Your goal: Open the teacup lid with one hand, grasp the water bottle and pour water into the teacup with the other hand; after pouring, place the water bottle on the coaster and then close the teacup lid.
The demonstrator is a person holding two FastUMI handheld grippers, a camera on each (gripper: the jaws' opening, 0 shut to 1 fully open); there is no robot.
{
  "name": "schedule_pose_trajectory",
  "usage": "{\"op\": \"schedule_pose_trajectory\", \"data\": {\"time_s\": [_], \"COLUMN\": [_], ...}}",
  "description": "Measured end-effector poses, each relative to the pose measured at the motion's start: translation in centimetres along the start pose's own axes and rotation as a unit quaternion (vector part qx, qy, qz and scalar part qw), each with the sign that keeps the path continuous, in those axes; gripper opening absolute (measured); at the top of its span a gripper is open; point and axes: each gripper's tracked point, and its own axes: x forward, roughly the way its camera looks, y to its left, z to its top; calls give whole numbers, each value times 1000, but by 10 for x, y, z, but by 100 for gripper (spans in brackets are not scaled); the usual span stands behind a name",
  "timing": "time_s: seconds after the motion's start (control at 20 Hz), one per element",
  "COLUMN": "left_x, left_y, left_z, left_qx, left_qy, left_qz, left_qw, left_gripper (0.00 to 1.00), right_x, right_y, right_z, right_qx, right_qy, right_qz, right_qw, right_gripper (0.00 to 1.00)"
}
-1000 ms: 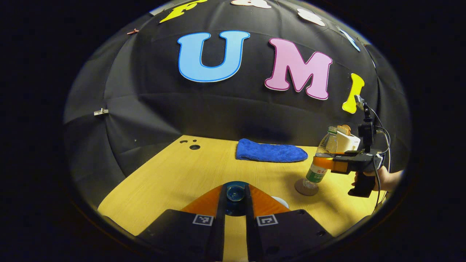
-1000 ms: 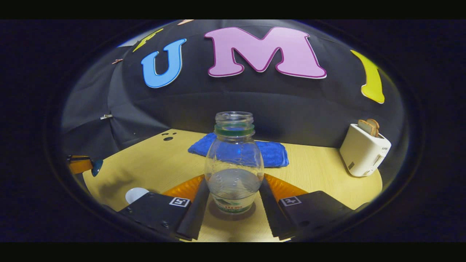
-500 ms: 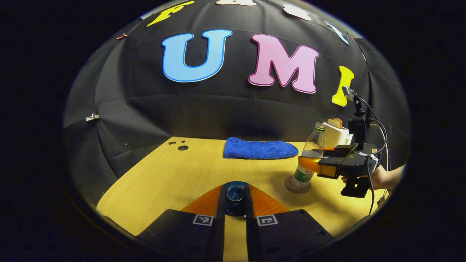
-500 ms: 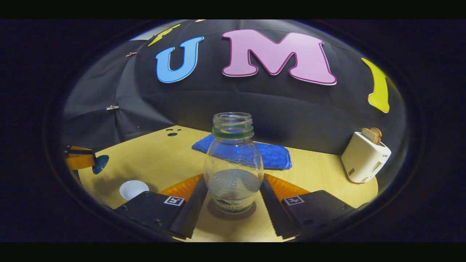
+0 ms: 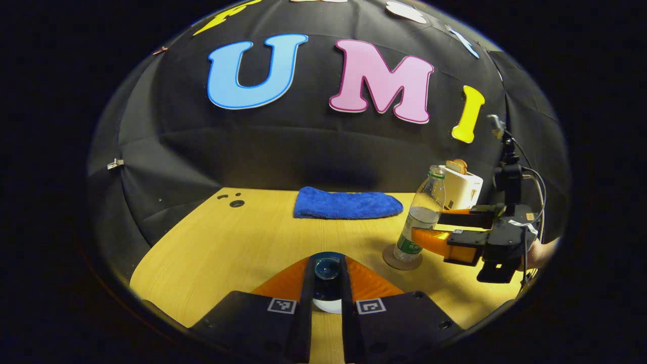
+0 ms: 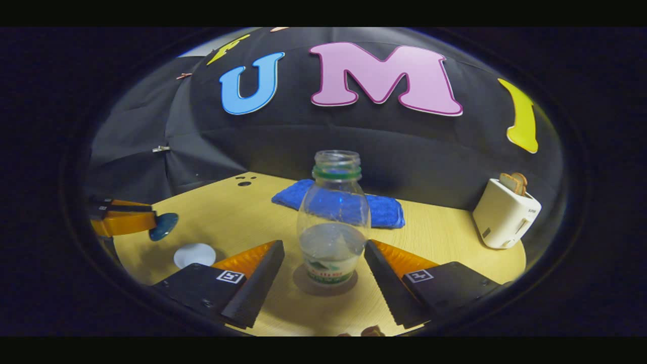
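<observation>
A clear water bottle, uncapped and part full, stands upright on a round coaster. My right gripper is open, its fingers spread either side of the bottle and clear of it. In the left gripper view the bottle and coaster sit at the right, with the right gripper just beside them. My left gripper is shut on the blue teacup lid, held above the white teacup. The right gripper view shows that lid hanging up and left of the teacup.
A blue cloth lies near the back of the wooden table. A white toaster with bread in it stands at the back right. Small holes mark the table's far left corner.
My right gripper has opened and drawn back from the bottle, which now stands alone on the coaster. The left gripper with the lid has shifted so the teacup shows under it.
</observation>
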Motion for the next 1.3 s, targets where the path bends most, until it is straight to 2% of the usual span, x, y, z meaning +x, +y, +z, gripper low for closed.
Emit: {"op": "schedule_pose_trajectory", "data": {"time_s": [0.05, 0.15, 0.35, 0.45, 0.55, 0.6, 0.65, 0.75, 0.8, 1.1, 1.15, 1.3], "left_x": [4, 12, 23, 26, 29, 30, 29, 31, 32, 24, 21, 5], "left_y": [-3, -4, -14, -17, -18, -20, -20, -19, -18, -18, -18, -16], "left_z": [-6, -18, -38, -49, -54, -56, -56, -57, -56, -50, -47, -28], "left_qx": [7, 19, 35, 51, 66, 67, 69, 72, 73, 81, 79, 70], "left_qy": [11, 32, 61, 77, 85, 89, 88, 87, 87, 83, 80, 62], "left_qz": [-2, -3, -13, -18, -18, -20, -18, -16, -15, -14, -14, -15], "left_qw": [1000, 999, 997, 996, 994, 994, 994, 993, 993, 993, 994, 996], "left_gripper": [25, 28, 29, 25, 29, 25, 29, 27, 31, 39, 52, 71], "right_x": [-9, -27, -66, -80, -89, -91, -93, -95, -95, -100, -103, -114], "right_y": [-3, -4, 13, 20, 29, 32, 32, 31, 28, 15, 13, 8], "right_z": [-7, -20, -48, -55, -60, -60, -60, -63, -64, -61, -60, -50], "right_qx": [-4, -12, -33, -26, -10, -6, -4, -1, 3, 42, 45, 53], "right_qy": [5, 14, 45, 52, 56, 57, 57, 61, 62, 67, 69, 66], "right_qz": [-4, -7, 15, 18, 24, 26, 25, 21, 17, -11, -17, -34], "right_qw": [1000, 1000, 998, 998, 998, 998, 998, 998, 998, 997, 996, 996], "right_gripper": [96, 99, 99, 99, 99, 99, 97, 99, 99, 97, 96, 97]}}
